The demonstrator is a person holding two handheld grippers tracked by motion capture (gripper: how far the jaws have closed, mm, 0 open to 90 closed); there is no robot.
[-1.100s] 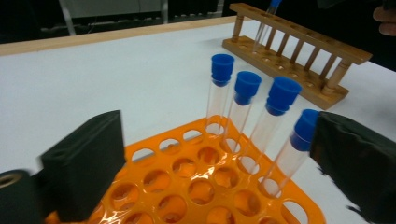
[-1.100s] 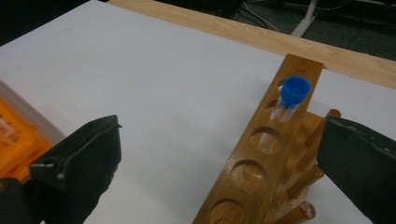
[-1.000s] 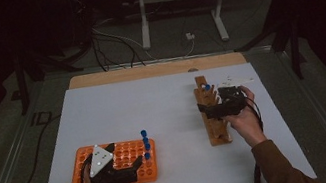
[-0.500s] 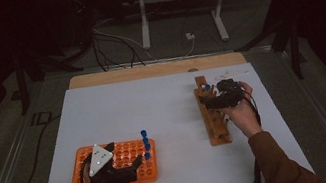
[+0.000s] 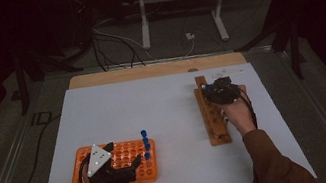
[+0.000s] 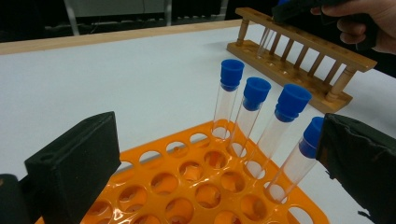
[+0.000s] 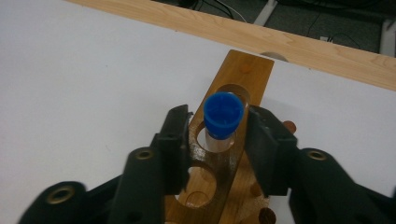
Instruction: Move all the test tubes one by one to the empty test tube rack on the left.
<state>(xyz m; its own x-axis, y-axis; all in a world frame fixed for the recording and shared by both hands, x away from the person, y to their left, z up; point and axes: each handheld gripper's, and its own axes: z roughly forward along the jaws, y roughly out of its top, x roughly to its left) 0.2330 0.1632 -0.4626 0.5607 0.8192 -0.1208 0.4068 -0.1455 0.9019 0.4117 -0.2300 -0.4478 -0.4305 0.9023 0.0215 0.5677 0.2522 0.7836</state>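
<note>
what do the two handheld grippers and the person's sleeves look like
Both are black two-jaw tools. The left gripper carries a grey three-cornered plate on top; its jaw pads are thick, matte black blocks. The right gripper has glossy black arms with round brass-coloured pivot fittings. Black cables trail along both wrists. The sleeves are brown.

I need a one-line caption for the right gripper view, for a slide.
Right gripper closing around a blue-capped test tube that stands in the wooden rack on the white table.
</note>
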